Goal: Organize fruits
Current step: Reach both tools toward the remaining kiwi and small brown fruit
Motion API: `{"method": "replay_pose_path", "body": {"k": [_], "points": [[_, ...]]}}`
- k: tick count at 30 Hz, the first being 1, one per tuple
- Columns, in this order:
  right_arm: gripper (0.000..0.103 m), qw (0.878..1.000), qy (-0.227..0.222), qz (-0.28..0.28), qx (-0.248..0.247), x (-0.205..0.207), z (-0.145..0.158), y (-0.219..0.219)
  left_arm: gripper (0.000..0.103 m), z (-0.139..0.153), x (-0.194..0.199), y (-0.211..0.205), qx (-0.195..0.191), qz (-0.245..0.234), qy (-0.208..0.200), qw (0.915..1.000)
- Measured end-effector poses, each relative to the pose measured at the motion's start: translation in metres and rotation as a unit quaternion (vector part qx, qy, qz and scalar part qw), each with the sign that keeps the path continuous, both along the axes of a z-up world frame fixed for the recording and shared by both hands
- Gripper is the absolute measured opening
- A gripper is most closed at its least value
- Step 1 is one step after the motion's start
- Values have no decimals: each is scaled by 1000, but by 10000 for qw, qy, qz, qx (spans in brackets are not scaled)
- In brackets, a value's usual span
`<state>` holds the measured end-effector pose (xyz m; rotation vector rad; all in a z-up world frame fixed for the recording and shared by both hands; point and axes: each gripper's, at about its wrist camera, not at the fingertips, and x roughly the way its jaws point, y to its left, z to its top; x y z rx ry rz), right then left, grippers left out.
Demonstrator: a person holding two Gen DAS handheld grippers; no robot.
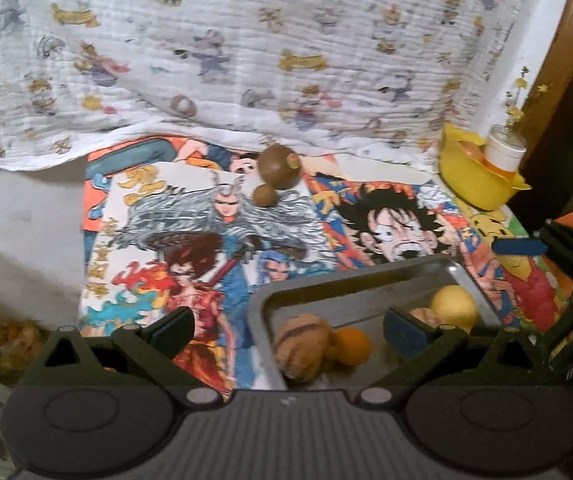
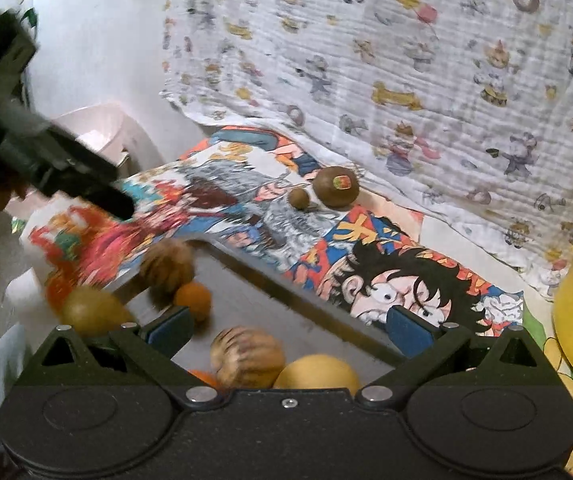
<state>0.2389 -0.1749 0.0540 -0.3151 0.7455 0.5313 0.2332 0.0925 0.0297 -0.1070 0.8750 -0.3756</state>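
Where fruits sit, tray [image 1: 370, 276] long axis rightward

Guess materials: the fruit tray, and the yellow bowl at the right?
Tray: likely stainless steel, going by its grey brushed sheen, bright glint on the rolled rim, and mirrored fruit. Yellow bowl: probably moulded plastic, with uniform saturated colour and a soft gloss.

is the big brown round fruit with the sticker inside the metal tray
No, the big brown round fruit with the sticker sits on the cartoon-printed mat, beyond the metal tray, beside a smaller brown fruit.
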Motion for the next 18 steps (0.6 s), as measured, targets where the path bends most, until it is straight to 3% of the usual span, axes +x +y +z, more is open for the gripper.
{"method": "replay_pose_path", "body": {"k": [7, 12, 15, 18], "points": [[102, 9986, 294, -284, 338, 67, 5, -10, 102, -10, 34, 5, 83, 93, -17, 9999], [102, 9981, 541, -187, 242, 118, 8, -7, 102, -18, 64, 2, 214, 13, -107, 9997], [102, 9985, 351, 348, -218, 143, 7, 6, 102, -23, 82, -3, 322, -153, -234, 9991], [102, 9889, 49, 1126, -968, 159, -1, 22, 102, -30, 100, -10, 518, -362, -372, 9973]]}}
